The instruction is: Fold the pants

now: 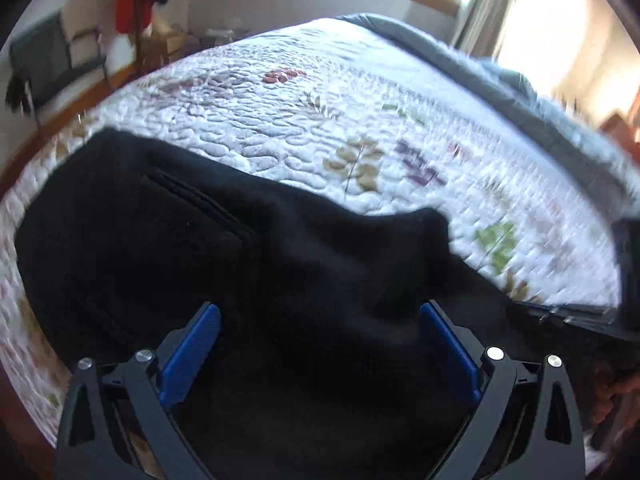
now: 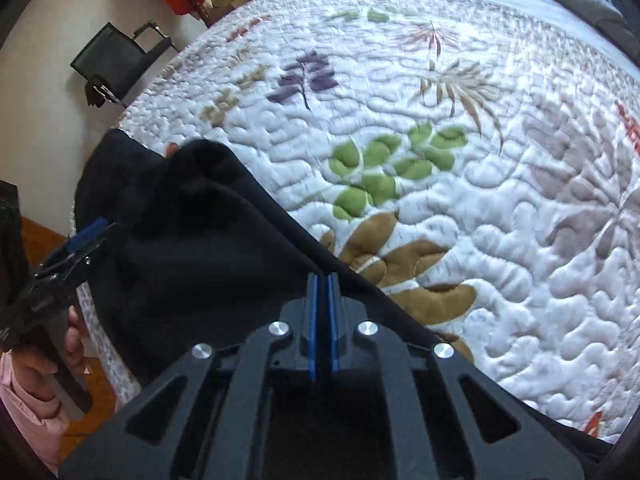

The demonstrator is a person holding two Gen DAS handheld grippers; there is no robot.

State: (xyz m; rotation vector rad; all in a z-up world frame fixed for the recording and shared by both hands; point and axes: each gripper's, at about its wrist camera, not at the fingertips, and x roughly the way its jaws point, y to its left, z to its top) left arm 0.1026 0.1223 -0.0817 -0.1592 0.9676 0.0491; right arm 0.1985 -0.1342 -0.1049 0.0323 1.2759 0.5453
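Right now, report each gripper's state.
Left gripper: open, over the black pants, gripping nothing.
Right gripper: shut at the pants' edge; cannot tell whether fabric is pinched.

A home bedroom. Ahead of both grippers spreads a bed under a white quilt (image 2: pixel 480 200) stitched with coloured leaves. Beyond its far edge, up and to the left, stand a dark chair (image 2: pixel 116 60) and hanging clothes (image 1: pixel 132 4); a curtained window (image 1: pixel 520 12) glows to the upper right.
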